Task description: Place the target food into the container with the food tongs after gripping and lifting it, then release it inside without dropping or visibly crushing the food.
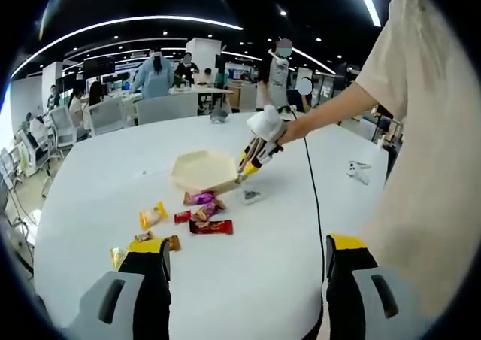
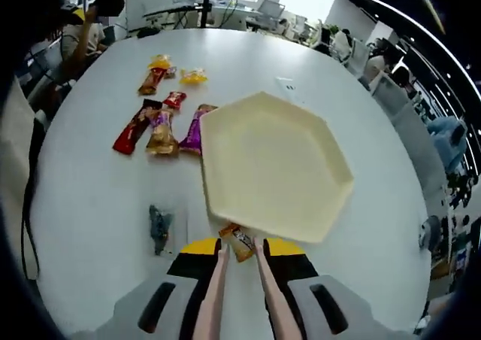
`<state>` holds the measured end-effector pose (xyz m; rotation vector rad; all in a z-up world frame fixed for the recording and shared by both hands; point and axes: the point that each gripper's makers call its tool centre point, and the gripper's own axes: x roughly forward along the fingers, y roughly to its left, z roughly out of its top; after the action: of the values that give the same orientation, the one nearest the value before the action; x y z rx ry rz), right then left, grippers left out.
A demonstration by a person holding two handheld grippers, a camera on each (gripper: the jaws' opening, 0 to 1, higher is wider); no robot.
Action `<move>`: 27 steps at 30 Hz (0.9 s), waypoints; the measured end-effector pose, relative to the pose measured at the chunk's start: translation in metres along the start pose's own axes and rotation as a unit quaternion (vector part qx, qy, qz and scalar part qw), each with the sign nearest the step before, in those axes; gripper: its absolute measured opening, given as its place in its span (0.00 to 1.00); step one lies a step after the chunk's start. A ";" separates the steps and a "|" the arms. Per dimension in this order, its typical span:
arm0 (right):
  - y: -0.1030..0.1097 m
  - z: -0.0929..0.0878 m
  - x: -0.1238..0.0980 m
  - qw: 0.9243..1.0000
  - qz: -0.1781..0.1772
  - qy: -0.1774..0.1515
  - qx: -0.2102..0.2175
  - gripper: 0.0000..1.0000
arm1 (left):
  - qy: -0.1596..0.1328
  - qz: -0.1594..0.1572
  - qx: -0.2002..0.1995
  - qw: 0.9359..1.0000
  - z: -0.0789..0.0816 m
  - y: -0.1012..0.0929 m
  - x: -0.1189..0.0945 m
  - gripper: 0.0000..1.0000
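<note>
A cream hexagonal tray (image 2: 274, 163) lies on the white table, and in the left gripper view the tray (image 1: 201, 168) sits mid-table. My right gripper (image 2: 242, 247) is shut on the food tongs (image 2: 214, 287). The tong tips pinch a small orange-brown snack packet (image 2: 240, 242) at the tray's near rim; whether it is off the table I cannot tell. In the left gripper view a gloved hand holds that right gripper (image 1: 254, 162) beside the tray. My left gripper (image 1: 244, 261) hangs open over the table's near side, holding nothing.
Several wrapped snacks (image 2: 161, 125) lie left of the tray, seen as a cluster (image 1: 199, 212) in front of it. A small dark packet (image 2: 159, 229) lies near the tongs. A cable (image 1: 314, 197) crosses the table. A white clip (image 1: 359, 171) rests far right. People and chairs stand beyond.
</note>
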<state>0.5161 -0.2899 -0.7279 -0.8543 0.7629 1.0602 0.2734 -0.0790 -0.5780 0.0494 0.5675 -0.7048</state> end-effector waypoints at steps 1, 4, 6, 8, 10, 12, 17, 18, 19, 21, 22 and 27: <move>0.000 -0.001 0.001 1.000 0.004 0.001 -0.007 0.21 | 0.000 0.000 -0.001 1.000 0.000 -0.001 0.001 0.85; 0.001 -0.002 0.003 1.000 0.013 0.003 -0.016 0.21 | 0.001 0.002 -0.005 1.000 -0.002 -0.002 0.002 0.85; 0.003 -0.003 0.006 0.999 0.021 0.007 -0.030 0.22 | 0.003 0.004 -0.007 1.000 -0.003 -0.003 0.003 0.85; 0.003 -0.004 0.007 0.999 0.021 0.008 -0.032 0.22 | 0.003 0.006 -0.009 1.000 -0.004 -0.003 0.003 0.85; 0.003 -0.005 0.009 0.999 0.023 0.010 -0.034 0.22 | 0.004 0.009 -0.012 1.000 -0.005 -0.003 0.002 0.85; 0.003 -0.004 0.010 0.999 0.024 0.010 -0.032 0.22 | 0.004 0.011 -0.014 1.000 -0.005 -0.003 0.002 0.85; 0.006 -0.005 0.009 0.999 0.037 0.017 -0.036 0.21 | 0.004 0.017 -0.017 1.000 -0.006 -0.004 0.000 0.85; 0.007 -0.006 0.009 0.999 0.038 0.019 -0.034 0.21 | 0.004 0.018 -0.018 1.000 -0.006 -0.004 0.001 0.84; 0.007 -0.007 0.009 0.999 0.037 0.020 -0.031 0.20 | 0.004 0.019 -0.018 1.000 -0.006 -0.003 0.001 0.84; 0.007 -0.009 0.008 0.999 0.034 0.023 -0.019 0.19 | 0.003 0.019 -0.019 1.000 -0.006 -0.004 0.001 0.84; 0.007 -0.009 0.008 0.999 0.032 0.022 -0.011 0.18 | 0.002 0.019 -0.020 1.000 -0.005 -0.004 0.001 0.84; 0.011 -0.010 0.006 0.999 0.032 0.018 0.024 0.17 | 0.003 0.015 -0.020 1.000 -0.006 -0.005 0.003 0.84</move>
<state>0.5067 -0.2938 -0.7400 -0.8137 0.8470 1.0806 0.2694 -0.0829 -0.5835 0.0232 0.5845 -0.6634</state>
